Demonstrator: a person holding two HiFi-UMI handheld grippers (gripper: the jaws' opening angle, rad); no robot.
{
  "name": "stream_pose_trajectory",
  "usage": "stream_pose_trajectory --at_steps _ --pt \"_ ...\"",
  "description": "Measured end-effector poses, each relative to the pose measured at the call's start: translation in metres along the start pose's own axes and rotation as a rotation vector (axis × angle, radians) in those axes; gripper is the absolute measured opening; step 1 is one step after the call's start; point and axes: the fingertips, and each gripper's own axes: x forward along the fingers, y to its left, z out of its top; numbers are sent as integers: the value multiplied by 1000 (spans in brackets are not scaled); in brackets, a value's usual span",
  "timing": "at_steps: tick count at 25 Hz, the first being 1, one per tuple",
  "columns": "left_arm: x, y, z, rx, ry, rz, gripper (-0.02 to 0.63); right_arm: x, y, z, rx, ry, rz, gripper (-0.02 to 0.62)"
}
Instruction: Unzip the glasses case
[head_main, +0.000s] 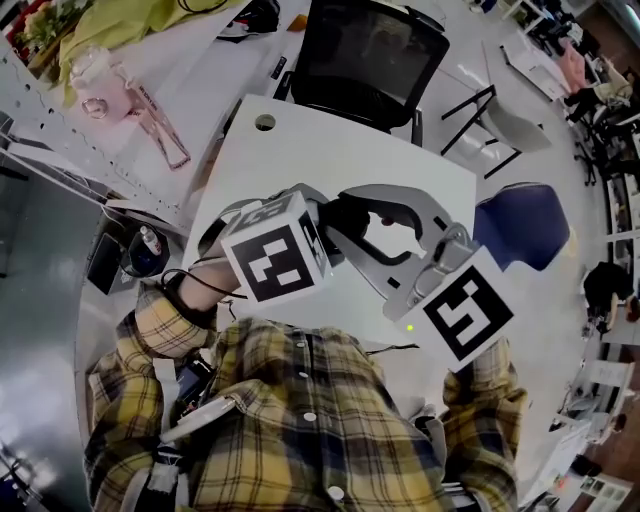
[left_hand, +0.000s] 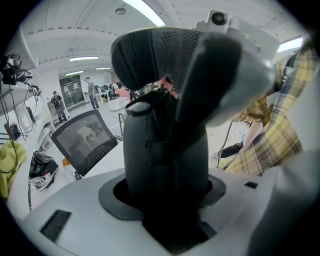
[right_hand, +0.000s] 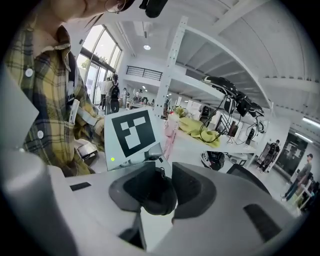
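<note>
Your left gripper (left_hand: 163, 192) clamped on glasses case (left_hand: 162, 145). Case's long axis runs straight out along left jaws. Case's far end sits between jaws of your right gripper (right_hand: 167, 190), spread, not pressing. Right gripper likely nearer case's zip end. Bench (head_main: 300, 150) beyond, below case.

There are two claws, the left claw (left_hand: 165, 145) and the right claw (right_hand: 164, 187). There are two marker cubes, a left cube (head_main: 278, 262) and a right cube (head_main: 468, 312). There is one case (right_hand: 156, 197) and one white counter (head_main: 300, 150). Two chairs show, a black chair (head_main: 365, 60) and a blue chair (head_main: 525, 225), plus one pink jug (head_main: 100, 85) and one yellow cloth (head_main: 150, 20).
</note>
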Motion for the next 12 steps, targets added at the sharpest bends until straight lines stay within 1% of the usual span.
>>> stream_pose_trajectory --at_steps 4,6,9,12 --pt "4 5 -10 43 85 43 249 6 4 -9 -19 74 44 75" --pt "5 7 -14 55 108 56 249 8 5 -11 -26 92 63 61" --pt "6 7 -15 51 107 49 249 9 4 -9 -11 62 63 38" --pt "5 7 -15 47 94 40 249 6 0 -4 44 -2 49 24"
